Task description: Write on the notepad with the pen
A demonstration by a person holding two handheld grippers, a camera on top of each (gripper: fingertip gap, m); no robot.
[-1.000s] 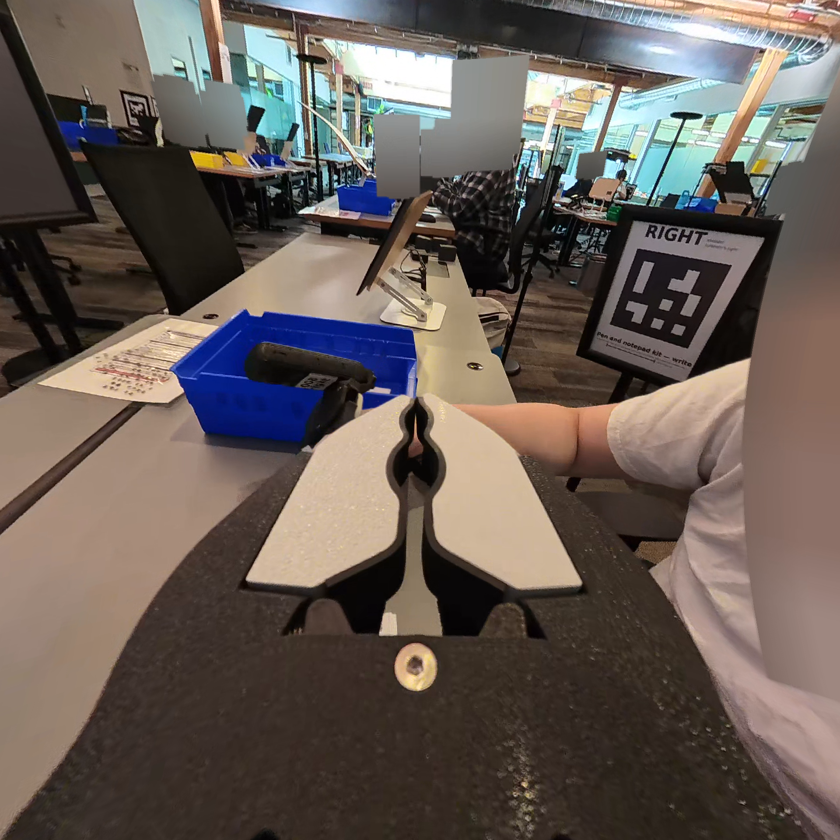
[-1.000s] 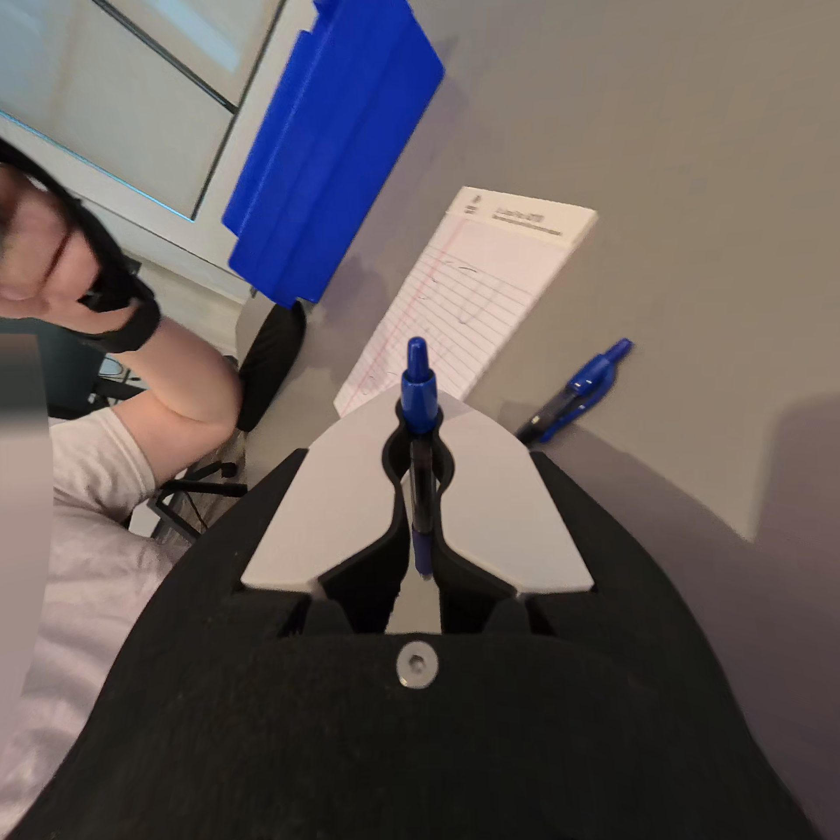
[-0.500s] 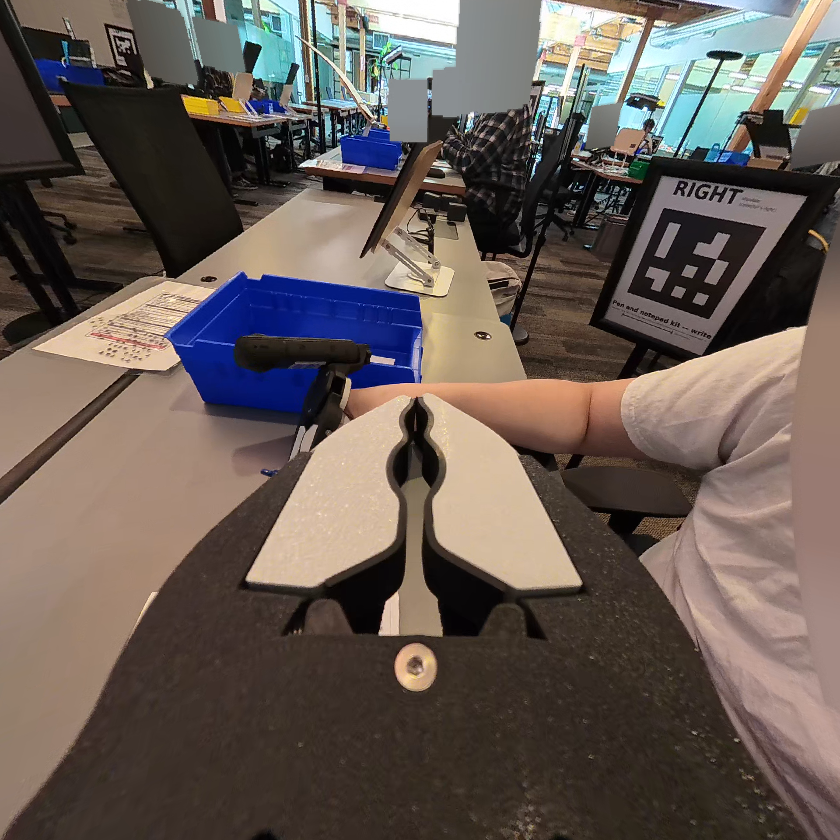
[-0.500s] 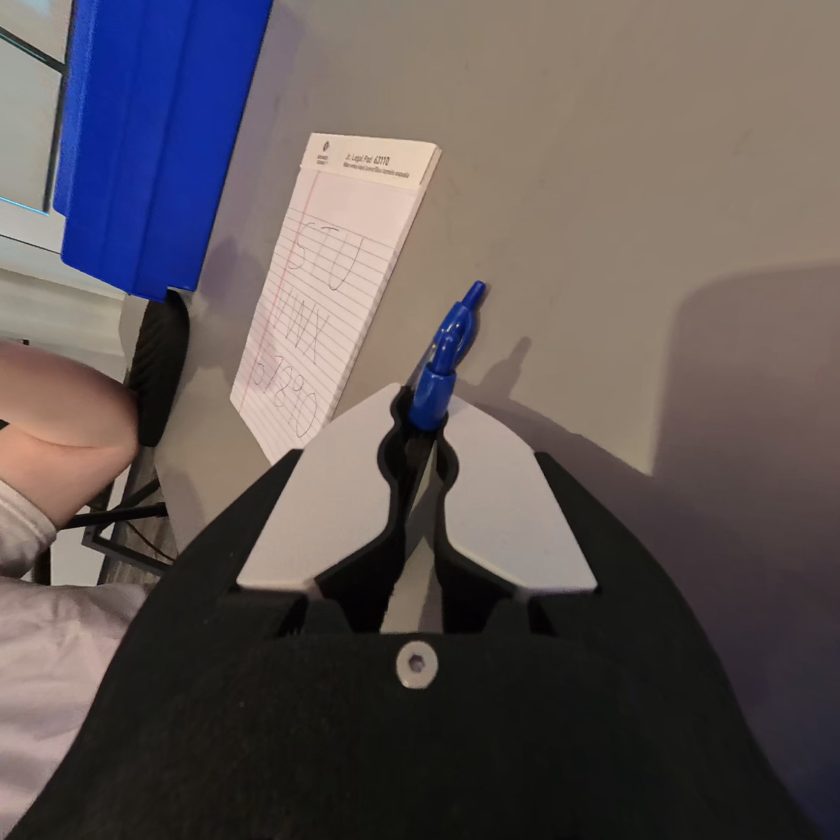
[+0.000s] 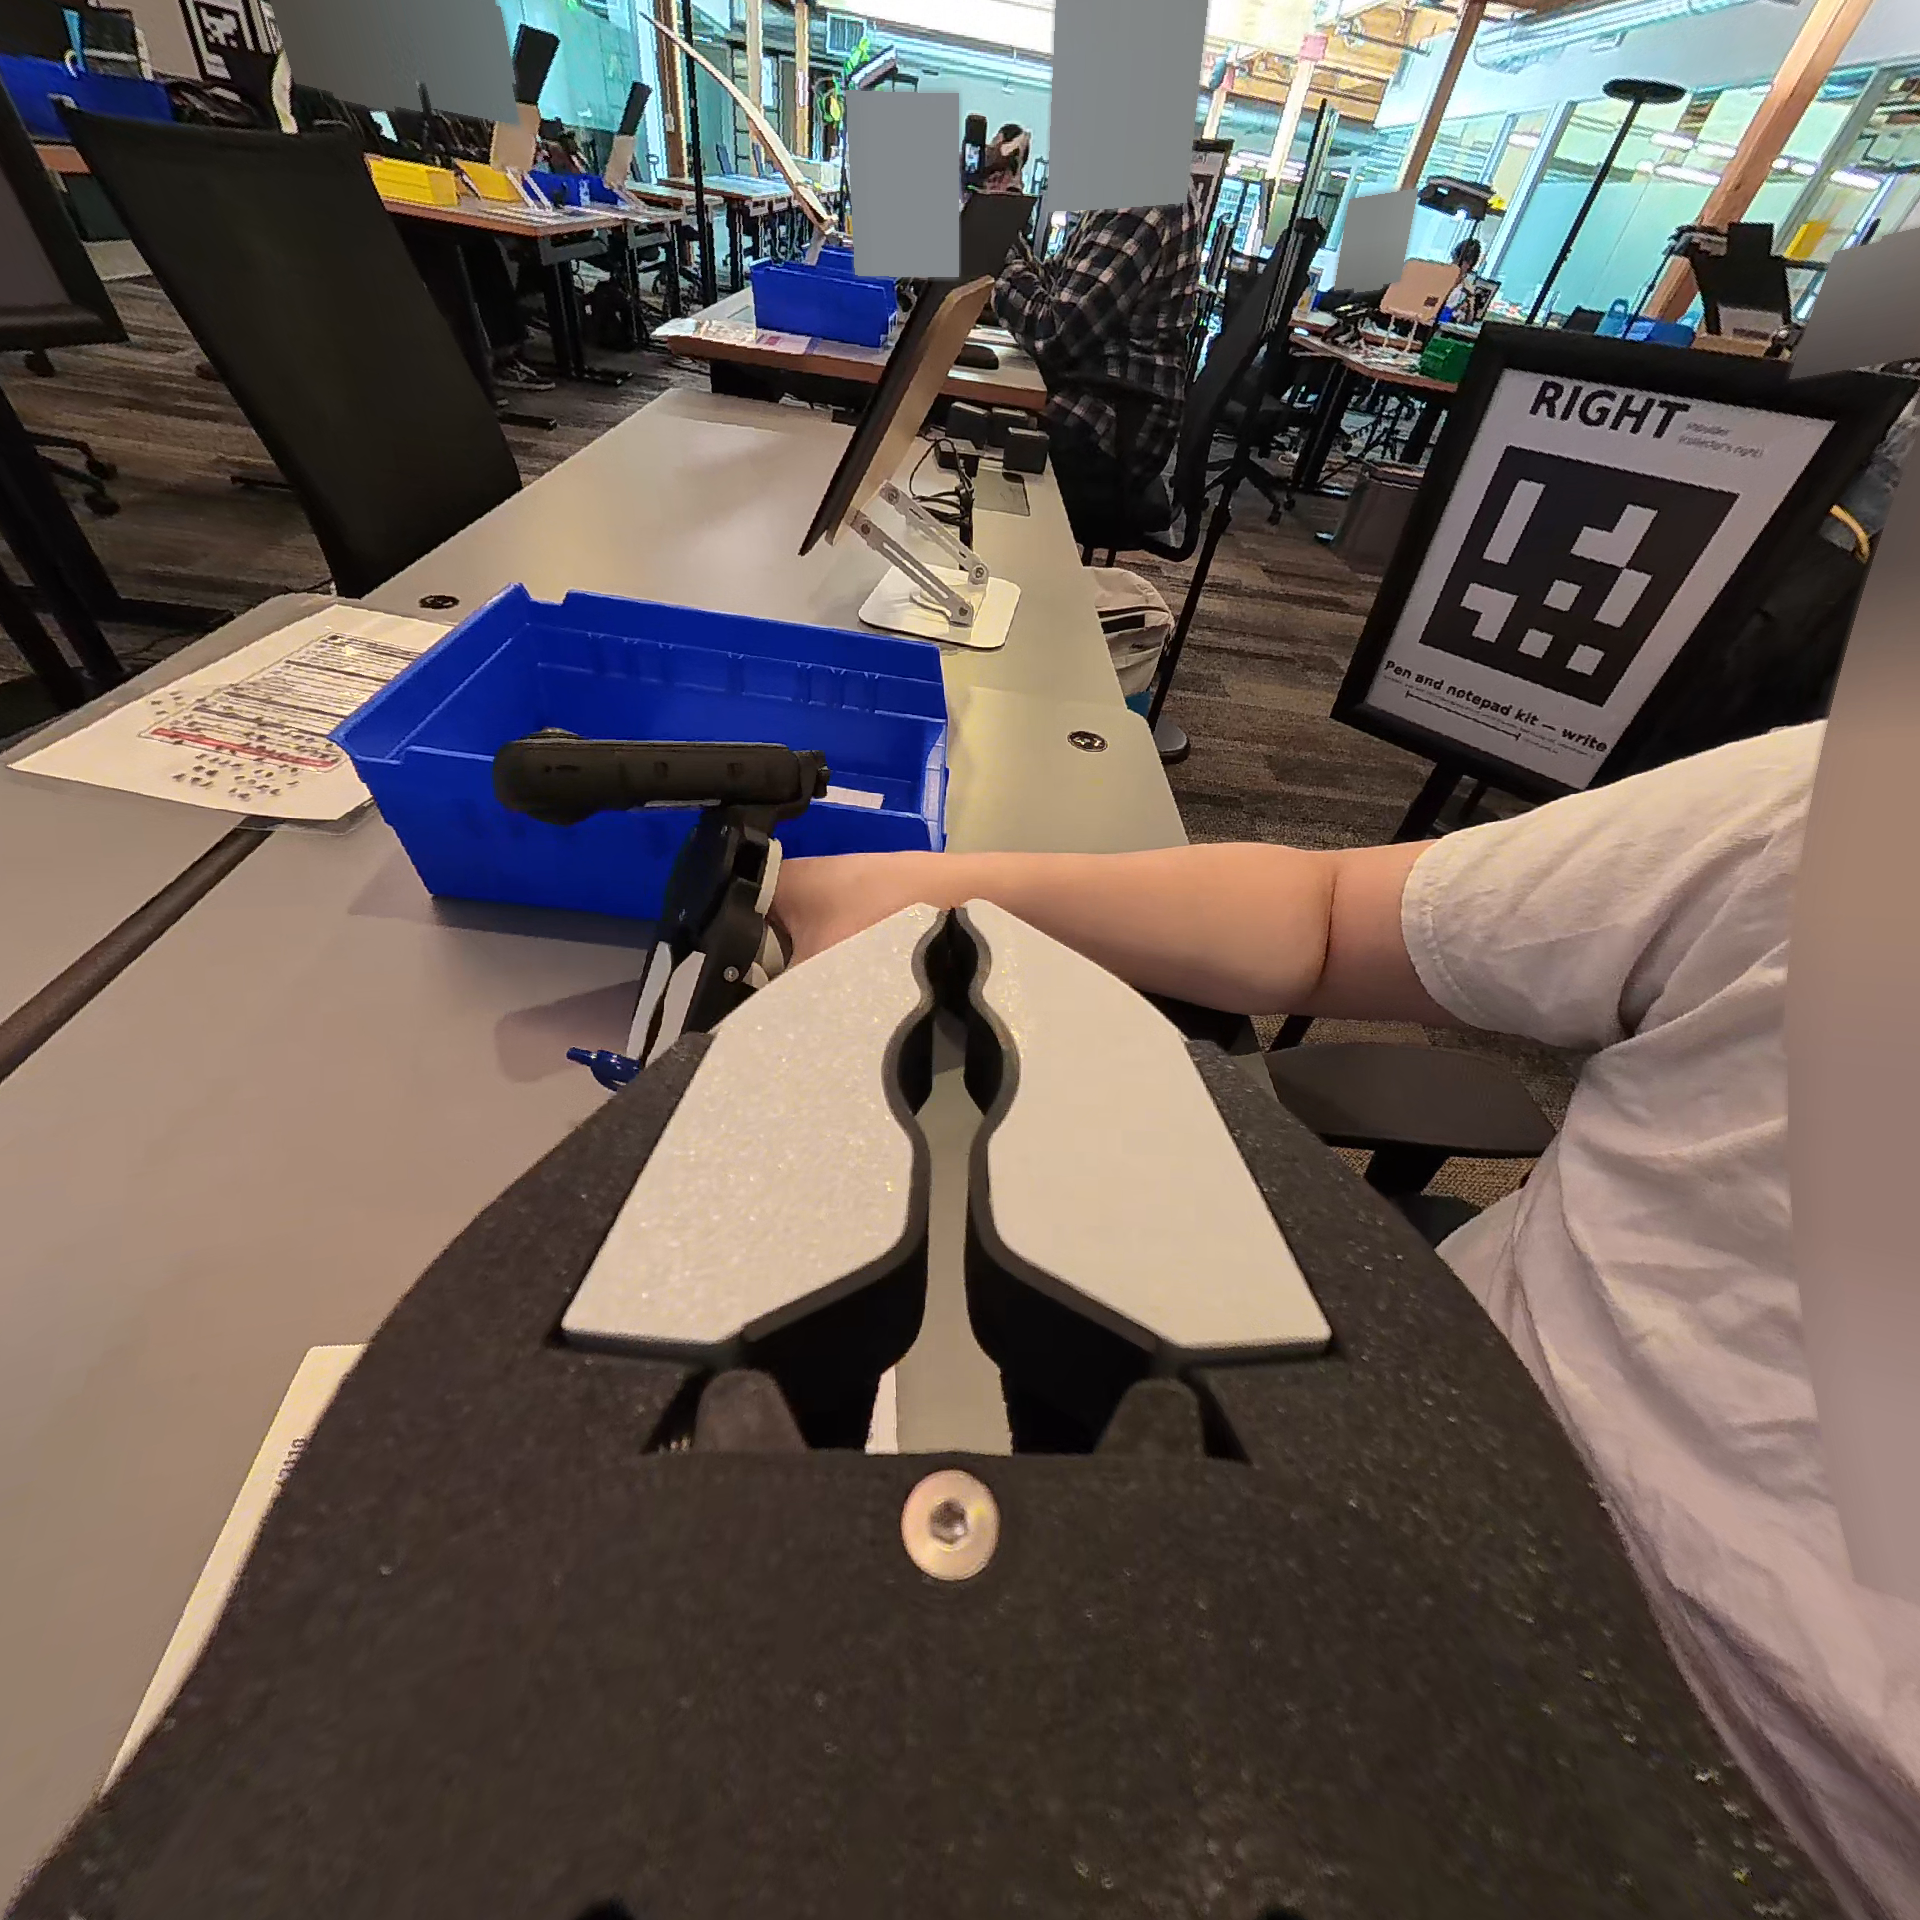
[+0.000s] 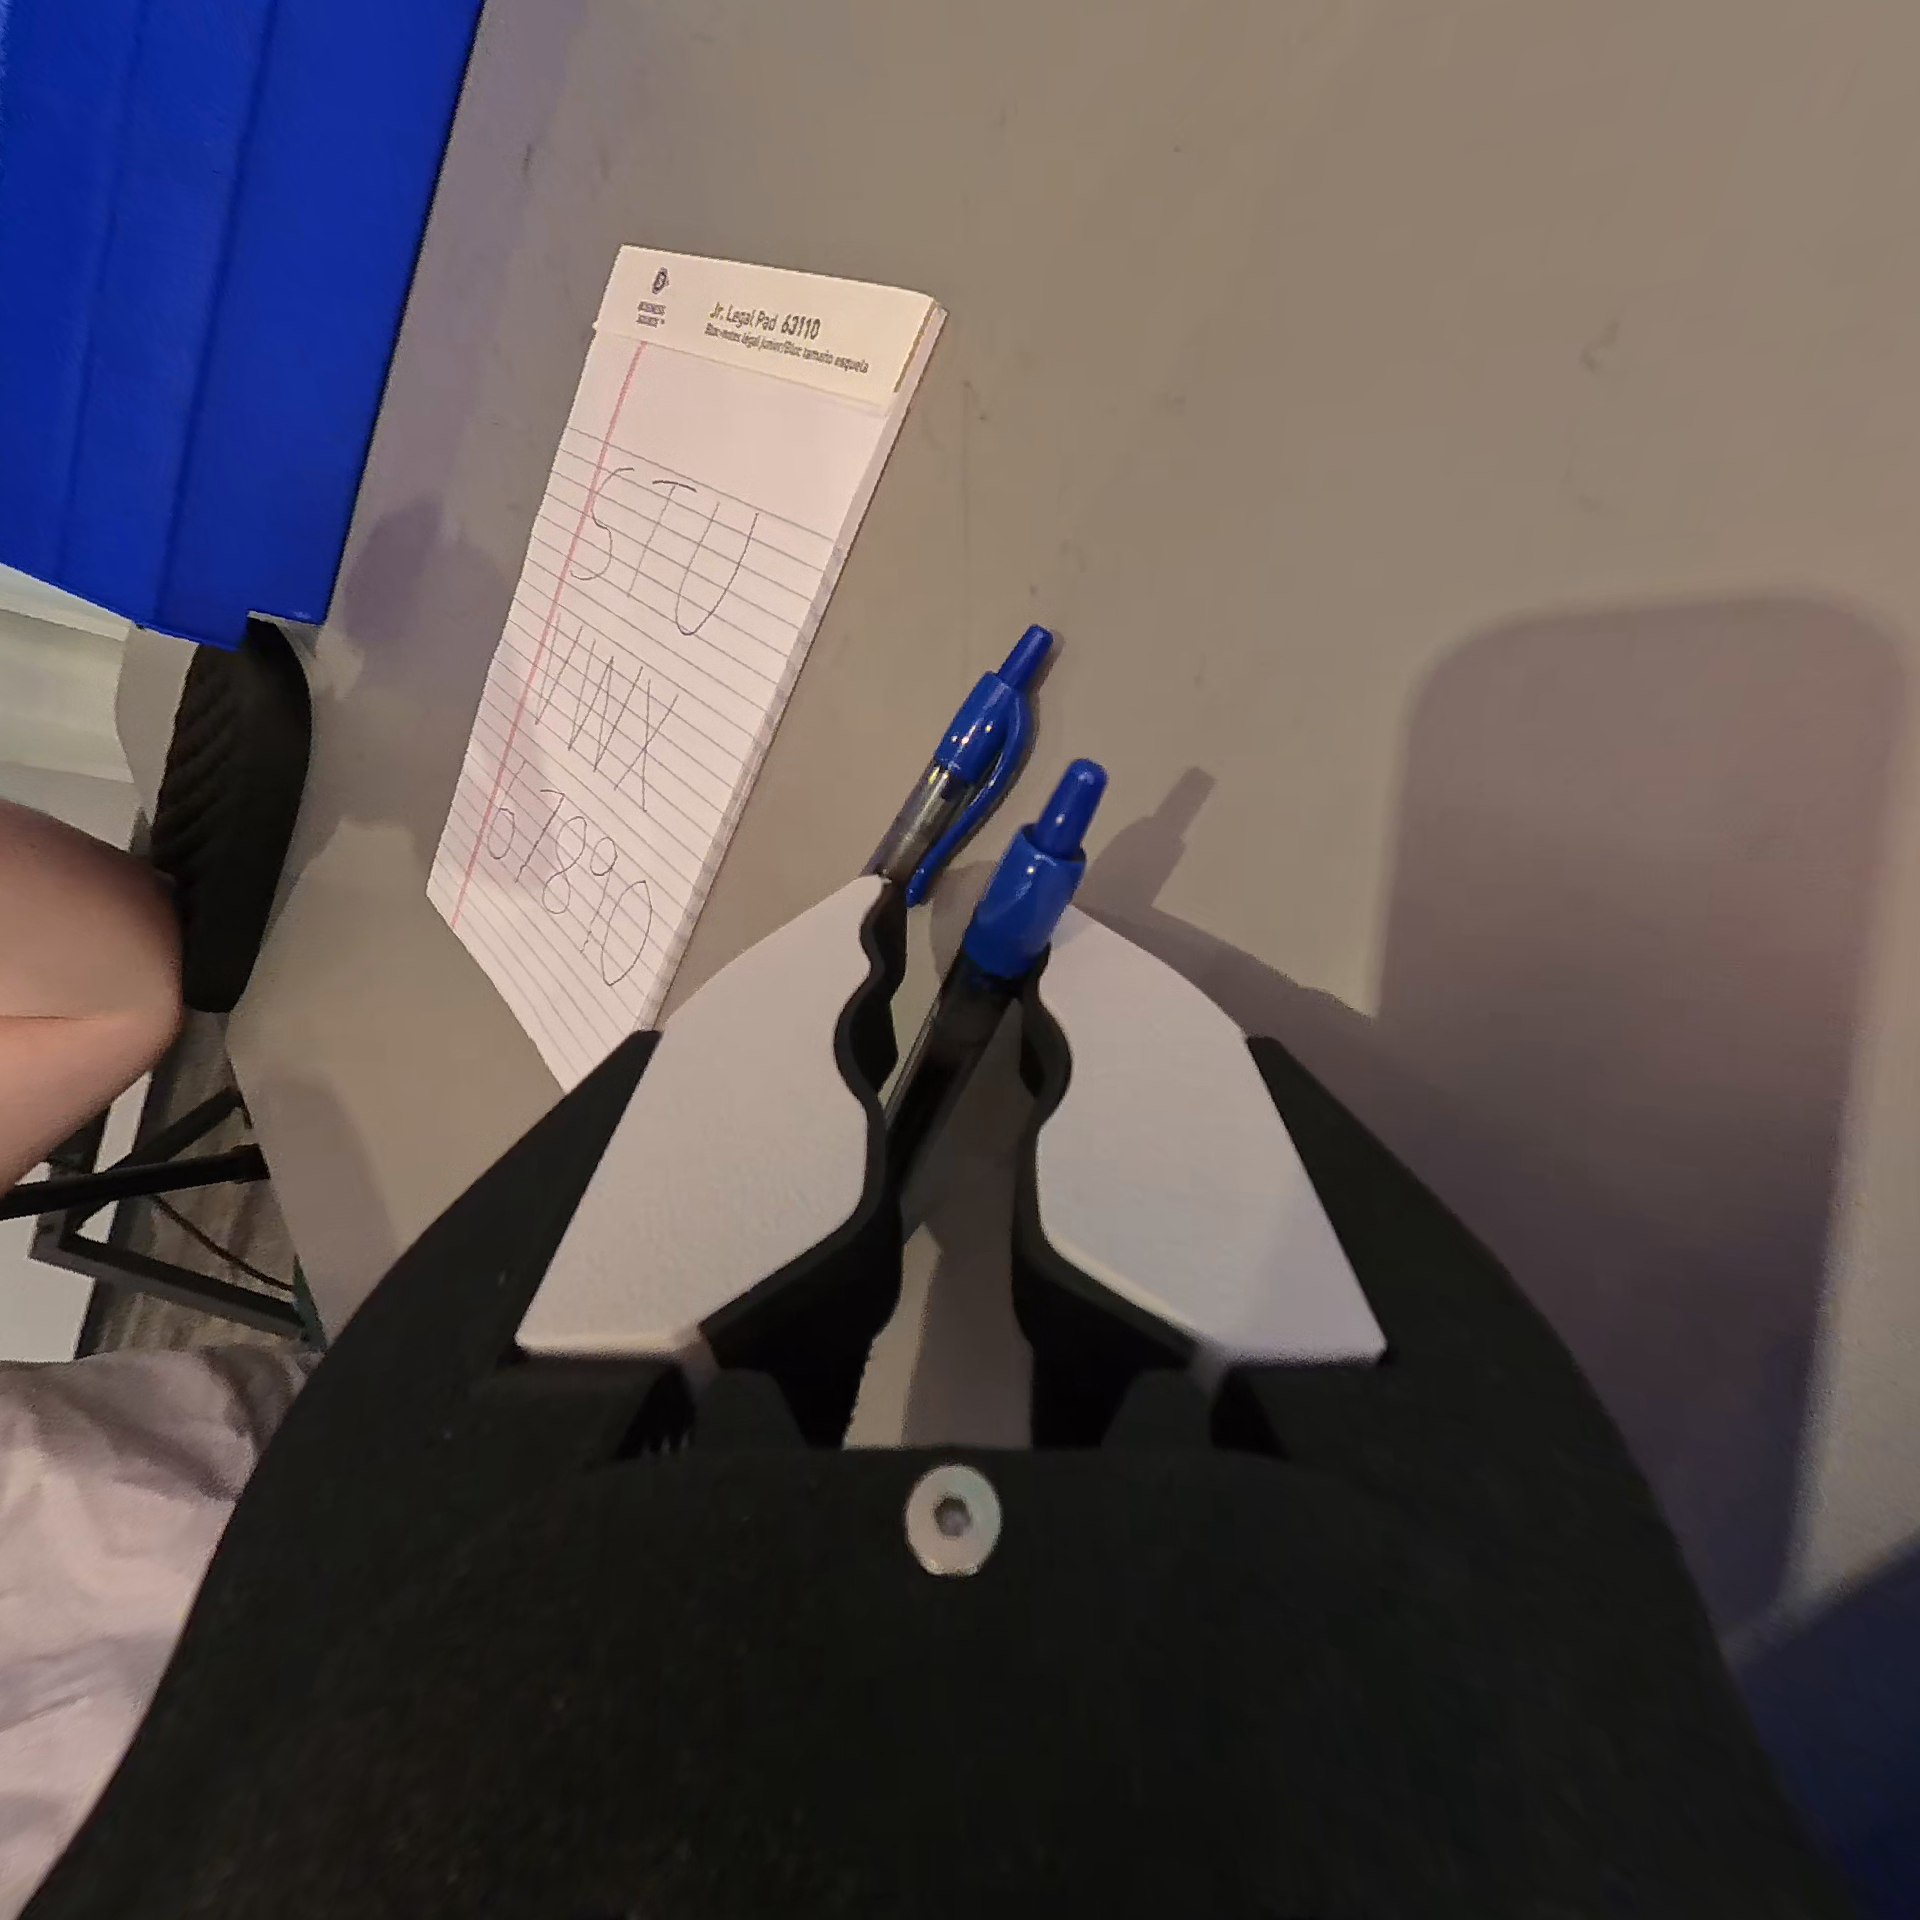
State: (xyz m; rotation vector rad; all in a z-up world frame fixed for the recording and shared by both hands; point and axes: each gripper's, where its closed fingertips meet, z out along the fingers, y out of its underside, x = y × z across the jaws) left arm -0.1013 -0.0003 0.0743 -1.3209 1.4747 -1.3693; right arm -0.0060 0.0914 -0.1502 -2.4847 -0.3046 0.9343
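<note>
Looking down my right gripper (image 6: 961, 920): fingers parted, a blue pen (image 6: 1023, 894) leans loose between them against the right finger, not clamped, clicker end pointing away from me. Second blue pen (image 6: 961, 764) lies on the grey table (image 6: 1351, 364) just beside it, its lower end hidden behind my left fingertip. Notepad (image 6: 665, 644) lies flat on the table just left of the pens, lined page bearing handwriting, bound edge far from me. Blue bin (image 6: 197, 291) sits past the notepad at upper left.

My left gripper (image 5: 951, 925): fingers pressed together, nothing between them, held above the table. From its view the right gripper (image 5: 665, 1003) tips down toward the table in front of the blue bin (image 5: 665, 758), with a bit of blue pen (image 5: 601, 1062) poking out at its tip. A white corner of the notepad (image 5: 281, 1455) shows under my left gripper body. Printed sheet (image 5: 239, 717) lies left of the bin.
</note>
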